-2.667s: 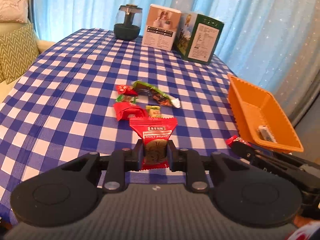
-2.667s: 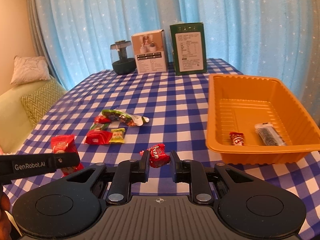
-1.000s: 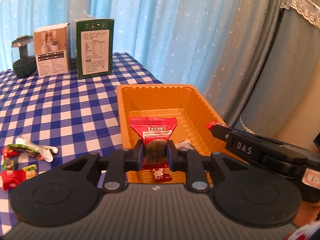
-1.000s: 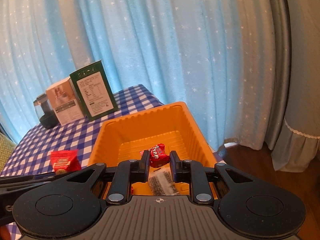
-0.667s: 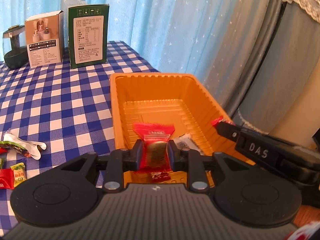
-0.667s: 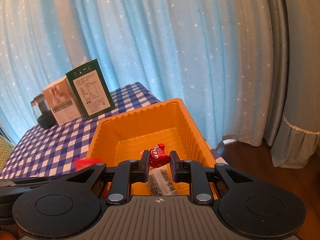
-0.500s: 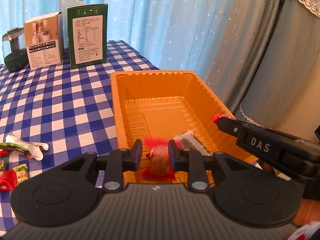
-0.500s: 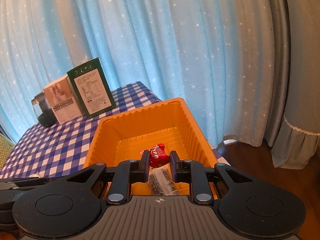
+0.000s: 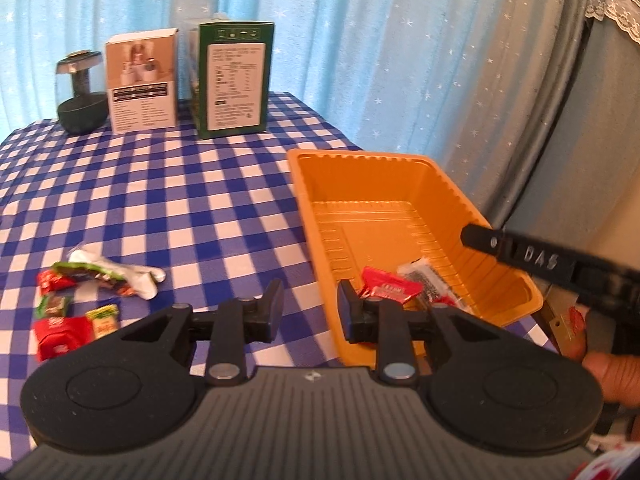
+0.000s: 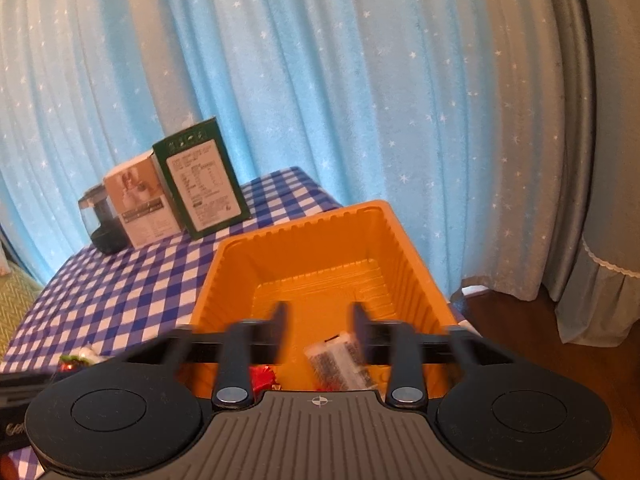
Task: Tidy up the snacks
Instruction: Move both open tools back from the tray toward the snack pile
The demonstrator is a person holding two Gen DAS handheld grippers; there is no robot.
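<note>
The orange tray (image 9: 360, 164) stands at the table's right edge; it also shows in the right wrist view (image 10: 304, 240). In it lie a red date packet (image 9: 390, 287), a dark clear-wrapped bar (image 9: 426, 280) (image 10: 340, 360) and a small red candy (image 10: 264, 376). My left gripper (image 9: 308, 304) is open and empty, just left of the tray's near corner. My right gripper (image 10: 318, 332) is open and empty above the tray's near end; its finger (image 9: 520, 254) shows over the tray's right wall. Several loose snacks (image 9: 104, 276) lie on the cloth at left.
A green box (image 9: 232, 80), a white box (image 9: 142, 84) and a dark glass jar (image 9: 82, 94) stand at the table's far edge before a blue curtain. The blue checked tablecloth (image 9: 180, 184) covers the table. The table edge and floor (image 10: 520, 320) lie right of the tray.
Both grippers opened. The red date packet dropped from the left gripper into the tray, and the small red candy dropped from the right gripper. The left gripper swung back to the left.
</note>
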